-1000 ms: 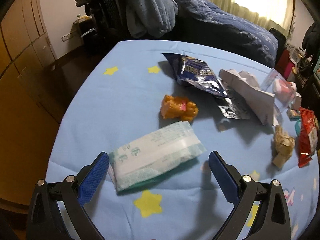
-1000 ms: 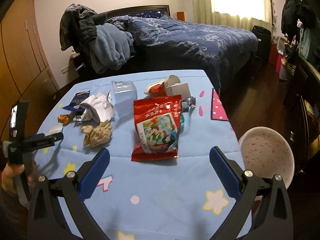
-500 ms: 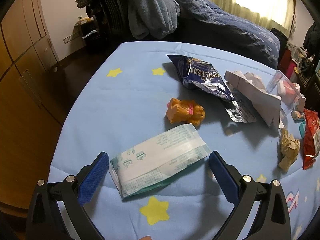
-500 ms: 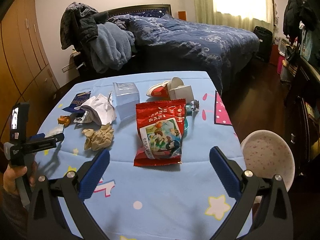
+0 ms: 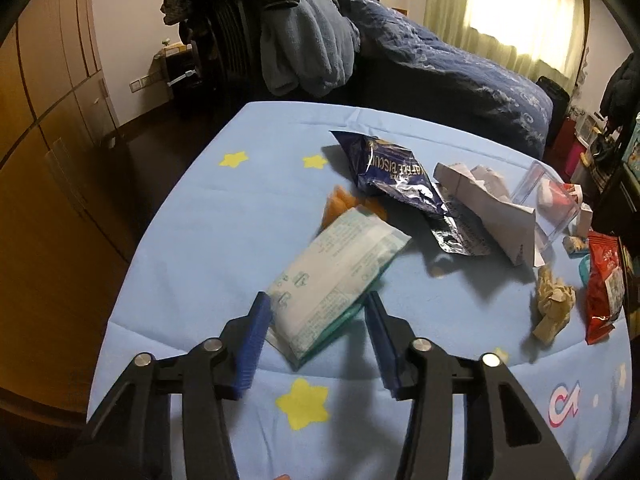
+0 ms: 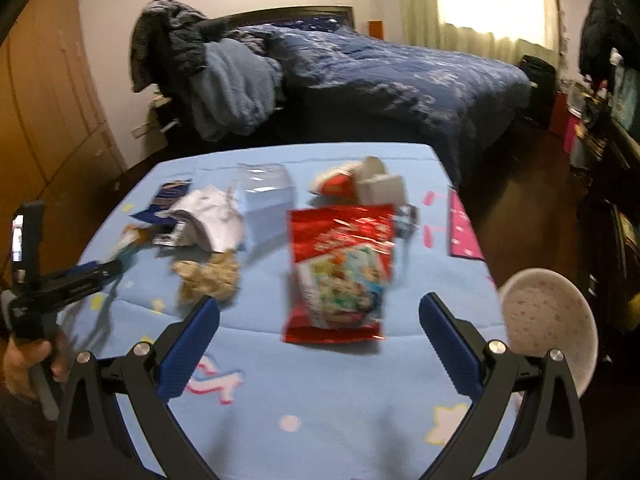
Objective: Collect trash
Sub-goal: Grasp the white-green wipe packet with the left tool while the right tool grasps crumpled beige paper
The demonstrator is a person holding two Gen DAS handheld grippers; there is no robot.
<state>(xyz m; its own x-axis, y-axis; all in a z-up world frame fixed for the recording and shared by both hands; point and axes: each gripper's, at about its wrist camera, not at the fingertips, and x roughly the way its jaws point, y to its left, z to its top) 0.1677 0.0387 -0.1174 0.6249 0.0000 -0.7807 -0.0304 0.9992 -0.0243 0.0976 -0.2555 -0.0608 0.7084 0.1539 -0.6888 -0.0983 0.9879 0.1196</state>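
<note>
Left wrist | left tool (image 5: 316, 312) closing, pinching flat crinkly white-teal packet (image 5: 340, 272) | right tool (image 6: 318, 322) agape

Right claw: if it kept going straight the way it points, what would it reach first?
Most likely the red snack bag, which lies flat on the blue tablecloth just ahead of the open right claw; depth is uncertain.

a home bedroom: a bed (image 6: 400, 72) under a dark blue quilt, clothes (image 5: 304, 52) heaped on a chair, wooden wardrobe doors (image 5: 44, 92) along the wall, a curtained window (image 6: 488, 4), and a star-print blue tablecloth (image 5: 224, 240).
</note>
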